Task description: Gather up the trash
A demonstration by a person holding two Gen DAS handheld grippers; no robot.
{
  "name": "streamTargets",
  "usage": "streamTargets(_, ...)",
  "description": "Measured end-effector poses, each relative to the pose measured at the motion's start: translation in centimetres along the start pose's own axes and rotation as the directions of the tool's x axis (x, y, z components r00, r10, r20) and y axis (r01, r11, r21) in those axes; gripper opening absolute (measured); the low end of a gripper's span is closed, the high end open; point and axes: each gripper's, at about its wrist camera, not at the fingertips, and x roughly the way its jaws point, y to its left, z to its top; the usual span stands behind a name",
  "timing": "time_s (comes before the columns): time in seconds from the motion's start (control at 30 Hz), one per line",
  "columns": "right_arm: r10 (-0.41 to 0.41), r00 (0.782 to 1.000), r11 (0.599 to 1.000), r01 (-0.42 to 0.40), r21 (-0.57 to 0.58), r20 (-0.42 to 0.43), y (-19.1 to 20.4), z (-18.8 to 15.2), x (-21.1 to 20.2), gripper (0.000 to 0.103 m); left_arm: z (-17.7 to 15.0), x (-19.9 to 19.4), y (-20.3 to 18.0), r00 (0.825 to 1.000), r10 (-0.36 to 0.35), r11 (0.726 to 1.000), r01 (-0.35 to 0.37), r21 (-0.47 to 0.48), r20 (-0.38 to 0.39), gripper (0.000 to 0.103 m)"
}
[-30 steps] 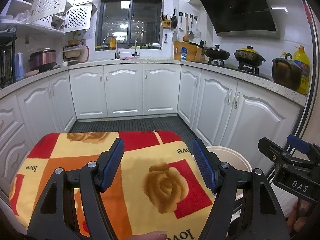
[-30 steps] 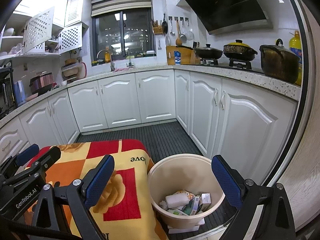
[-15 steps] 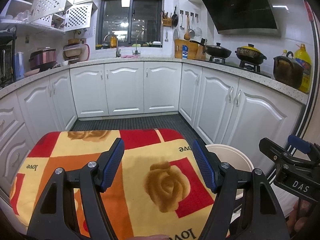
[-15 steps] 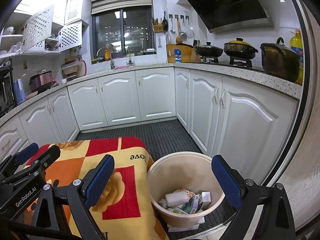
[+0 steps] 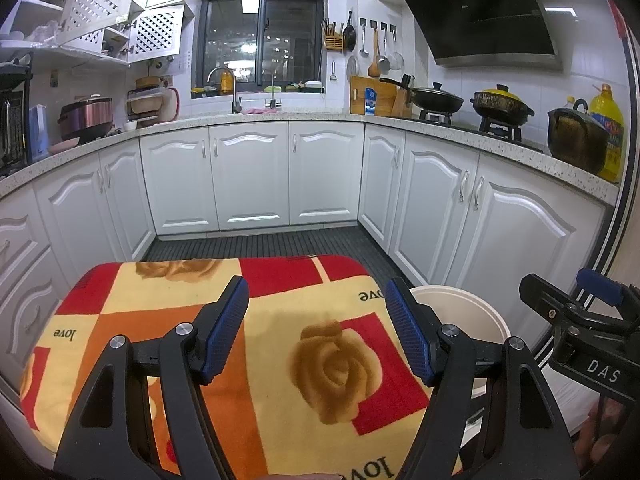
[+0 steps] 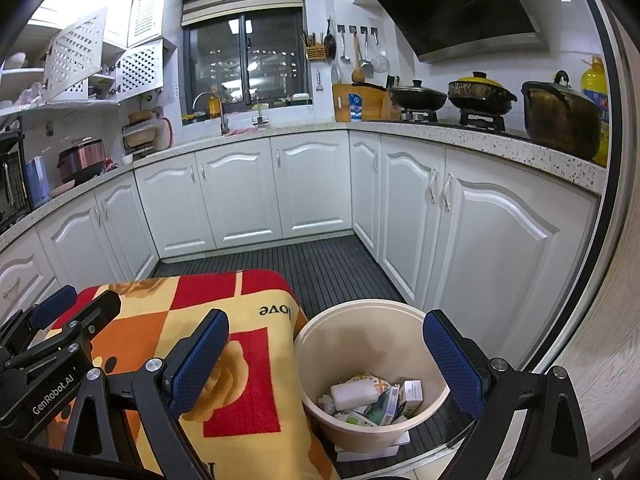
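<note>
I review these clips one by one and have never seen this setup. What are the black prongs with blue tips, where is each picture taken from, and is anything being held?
There is no robot here. A person holds a hand-operated two-finger gripper in each hand, and each carries a wide-angle camera looking forward along its fingers. The prongs with blue pads are those fingers.

One picture comes from the left gripper, which hangs over a table covered by a red, orange and yellow cloth with rose prints. No trash shows on the cloth. The other comes from the right gripper, aimed toward a cream bucket standing on the dark floor beside the table. Small boxes and packets lie at its bottom. A flat white item sits under the bucket; I cannot tell what it is.

Both grippers stand open, with nothing between their pads. Behind is a kitchen with white cabinets.
</note>
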Motion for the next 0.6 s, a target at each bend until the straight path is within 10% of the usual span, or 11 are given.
streamTargets(0.6,0.002,1.000,1.000,-0.002,-0.006,-0.026,-0.1,0.0,0.7,0.097,-0.9,0.6,1.4,1.000,-0.008,1.000,0.008,-0.007,-0.018,0.070)
